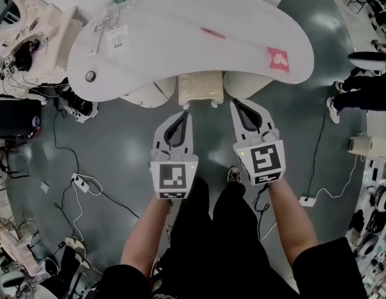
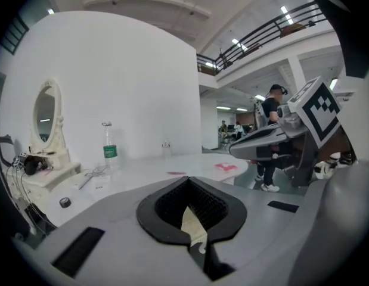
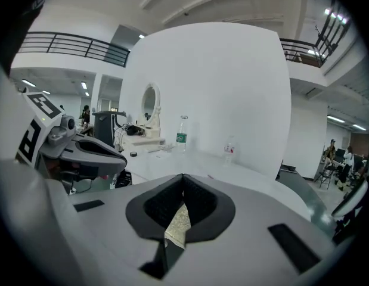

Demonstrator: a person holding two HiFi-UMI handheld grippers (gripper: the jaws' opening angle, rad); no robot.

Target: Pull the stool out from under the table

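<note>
L gripper [image 1: 187, 113] & R gripper [image 1: 234, 103] (jaws closed) near stool [image 1: 199, 87] under table [image 1: 180, 36].

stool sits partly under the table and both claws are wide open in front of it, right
No: the left claw and right claw are both shut, tips together, as each gripper view shows. The stool does sit partly under the table in front of them.

A grey floor [image 1: 118, 143] is being crossed by loose cables [image 1: 75, 156]. A white curved wall [image 2: 124, 82] is being overlooked by a railed balcony [image 2: 261, 31], and the hall is being lit by ceiling lights [image 2: 235, 42].
</note>
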